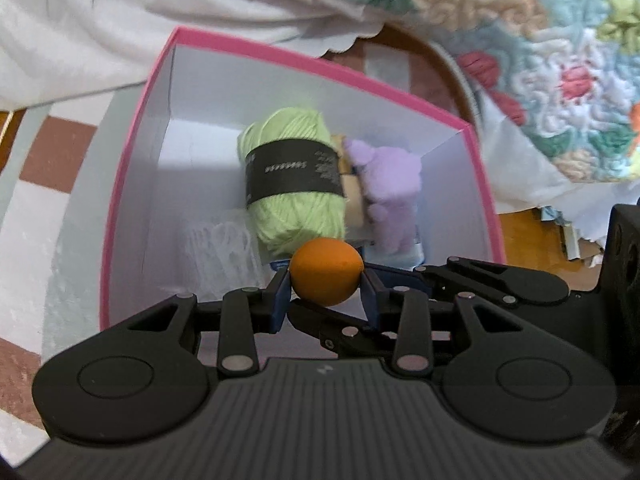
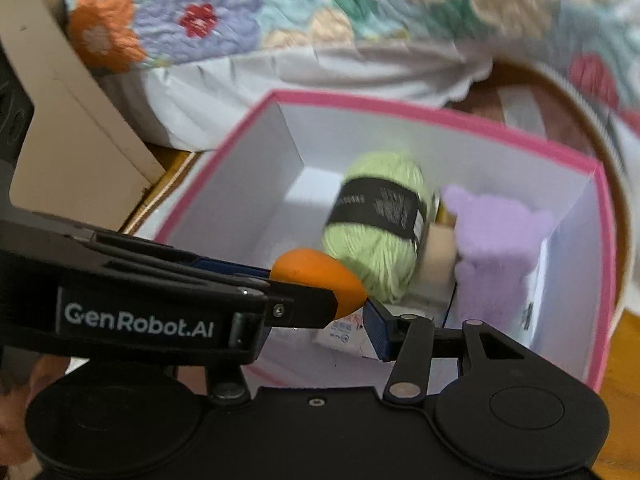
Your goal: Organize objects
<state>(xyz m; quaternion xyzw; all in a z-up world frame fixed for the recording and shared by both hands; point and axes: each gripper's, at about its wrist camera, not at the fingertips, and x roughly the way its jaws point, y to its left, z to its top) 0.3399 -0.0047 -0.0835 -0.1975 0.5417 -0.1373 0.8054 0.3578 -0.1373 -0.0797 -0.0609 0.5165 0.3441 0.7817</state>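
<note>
My left gripper is shut on an orange egg-shaped piece and holds it over the near side of an open pink box with white walls. A light green yarn skein, a purple plush toy, a beige block and white lace lie inside. In the right wrist view the left gripper comes in from the left with the egg. The right gripper shows only one blue pad, beside the egg's tip and a white packet; its other finger is hidden.
A floral quilt and white cloth crowd the box's far side. A beige carton stands left of the box. Brown-and-white checked cloth lies under it. The right gripper's black housing sits at the right edge.
</note>
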